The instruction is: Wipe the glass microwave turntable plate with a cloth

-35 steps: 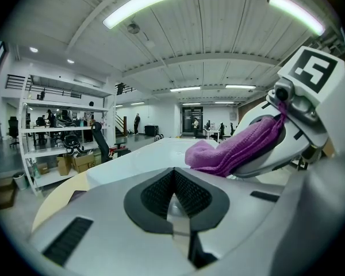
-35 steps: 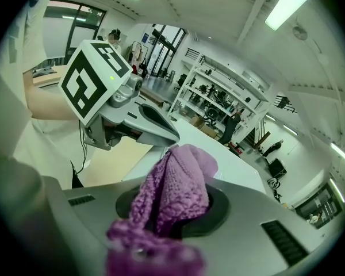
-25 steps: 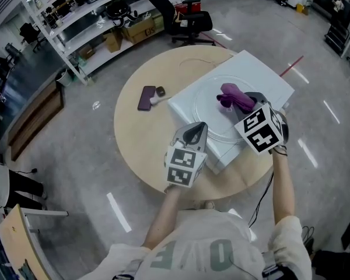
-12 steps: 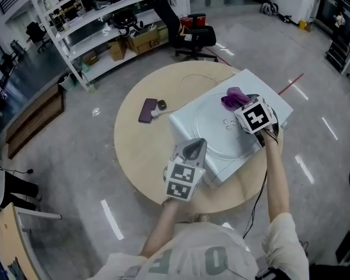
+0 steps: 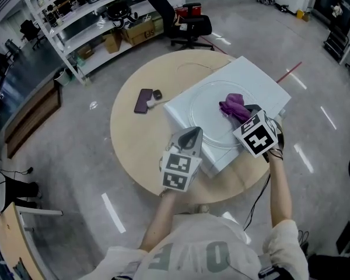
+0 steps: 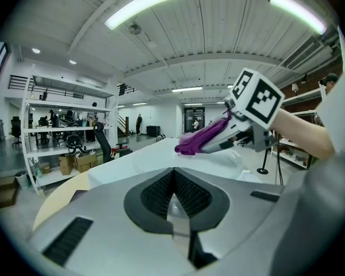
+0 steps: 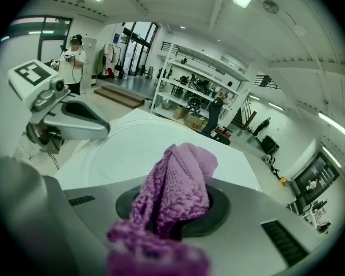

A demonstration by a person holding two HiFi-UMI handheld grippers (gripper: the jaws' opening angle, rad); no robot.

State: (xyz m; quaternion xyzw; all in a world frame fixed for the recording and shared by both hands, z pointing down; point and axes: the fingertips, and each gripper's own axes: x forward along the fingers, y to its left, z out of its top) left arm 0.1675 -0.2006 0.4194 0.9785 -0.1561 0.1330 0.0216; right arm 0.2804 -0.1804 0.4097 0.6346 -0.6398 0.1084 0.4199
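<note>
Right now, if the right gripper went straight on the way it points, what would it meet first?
Probably the clear round glass turntable plate: the right gripper angles down at it, its purple knitted cloth leading.

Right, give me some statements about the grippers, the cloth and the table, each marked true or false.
1. The right gripper holds a purple cloth. True.
2. The cloth lies on bare wood. False: it is over the glass plate, which sits on the white box.
3. A phone lies on the table beside the white box. True.
4. The left gripper has its fingers wide apart. False: they are together, with nothing between them.
</note>
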